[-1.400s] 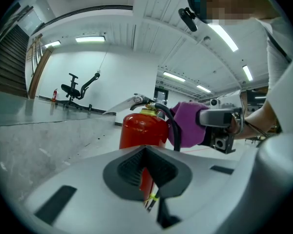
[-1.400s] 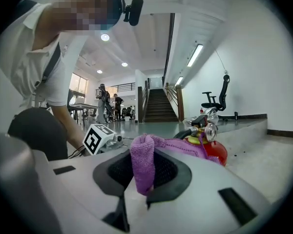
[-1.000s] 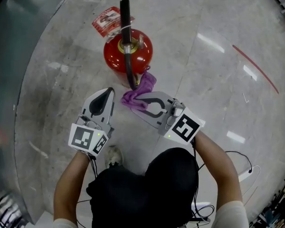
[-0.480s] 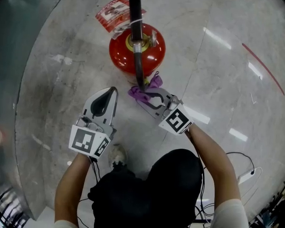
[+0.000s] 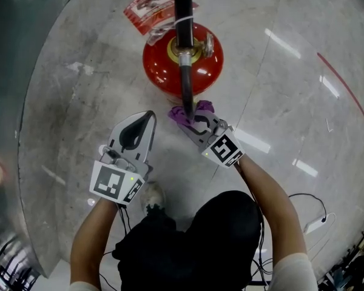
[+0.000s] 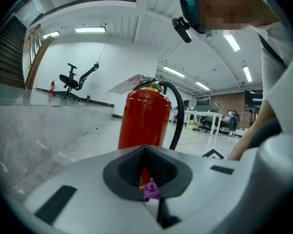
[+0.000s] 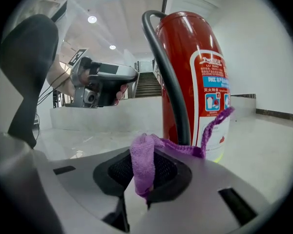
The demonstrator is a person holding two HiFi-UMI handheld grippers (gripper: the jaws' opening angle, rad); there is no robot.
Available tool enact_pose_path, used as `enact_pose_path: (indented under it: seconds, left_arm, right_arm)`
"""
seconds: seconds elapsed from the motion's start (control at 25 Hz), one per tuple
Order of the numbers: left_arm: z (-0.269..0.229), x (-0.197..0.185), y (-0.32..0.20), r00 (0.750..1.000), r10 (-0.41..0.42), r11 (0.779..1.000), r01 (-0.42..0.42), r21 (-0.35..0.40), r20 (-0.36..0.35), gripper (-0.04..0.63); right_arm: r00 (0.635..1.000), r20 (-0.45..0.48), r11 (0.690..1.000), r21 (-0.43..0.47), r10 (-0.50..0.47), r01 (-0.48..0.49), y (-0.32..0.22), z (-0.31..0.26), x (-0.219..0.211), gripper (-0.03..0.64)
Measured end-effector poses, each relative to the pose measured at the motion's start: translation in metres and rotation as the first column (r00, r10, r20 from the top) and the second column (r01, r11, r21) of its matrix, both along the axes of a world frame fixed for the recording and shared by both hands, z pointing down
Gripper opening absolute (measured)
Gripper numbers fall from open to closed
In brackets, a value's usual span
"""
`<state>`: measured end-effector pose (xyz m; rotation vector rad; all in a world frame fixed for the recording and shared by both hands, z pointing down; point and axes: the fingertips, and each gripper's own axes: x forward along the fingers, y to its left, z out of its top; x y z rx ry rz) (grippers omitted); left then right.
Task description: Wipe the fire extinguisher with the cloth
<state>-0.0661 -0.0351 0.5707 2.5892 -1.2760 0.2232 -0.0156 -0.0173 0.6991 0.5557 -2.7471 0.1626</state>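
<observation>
A red fire extinguisher [image 5: 182,65] stands on the pale floor, its black hose [image 5: 185,96] hanging down its near side. My right gripper [image 5: 196,120] is shut on a purple cloth [image 5: 191,113], which is pressed near the extinguisher's base beside the hose end. In the right gripper view the cloth [image 7: 142,162] is pinched between the jaws and drapes toward the labelled cylinder [image 7: 200,77], behind the hose [image 7: 168,77]. My left gripper [image 5: 139,127] hangs shut and empty to the left, a little short of the extinguisher [image 6: 144,123].
A red-and-white tag [image 5: 150,8] lies beside the extinguisher's far side. The person's shoe [image 5: 148,196] is below the left gripper. A red floor line [image 5: 346,86] and a white cable [image 5: 315,223] are at the right. An office chair [image 6: 75,79] and desks [image 6: 205,118] stand far off.
The right gripper has carried the cloth forward, from short of the extinguisher to its base by the hose end. The left gripper has hardly moved.
</observation>
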Motion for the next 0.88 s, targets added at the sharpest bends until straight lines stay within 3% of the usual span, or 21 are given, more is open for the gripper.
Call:
enact_pose_path:
  seconds: [0.24, 0.52, 0.72, 0.88]
  left_arm:
    - [0.009, 0.009, 0.003, 0.999, 0.039, 0.999, -0.039, -0.016, 0.002, -0.002]
    - [-0.028, 0.01, 0.02, 0.997, 0.073, 0.996, -0.074, -0.057, -0.013, -0.002]
    - [-0.106, 0.013, 0.04, 0.988, 0.148, 0.988, -0.146, -0.055, 0.048, -0.002]
    - [-0.164, 0.013, 0.032, 0.983, 0.16, 0.987, -0.157, -0.032, 0.086, -0.002]
  right_arm:
    - [0.999, 0.013, 0.999, -0.039, 0.03, -0.029, 0.012, 0.015, 0.001, 0.069]
    - [0.98, 0.066, 0.982, -0.047, 0.185, -0.183, 0.024, -0.06, 0.019, 0.069]
    - [0.943, 0.057, 0.943, -0.09, 0.327, -0.321, 0.044, -0.139, 0.042, 0.069]
    - [0.871, 0.059, 0.867, -0.147, 0.488, -0.476, 0.048, -0.193, 0.062, 0.069]
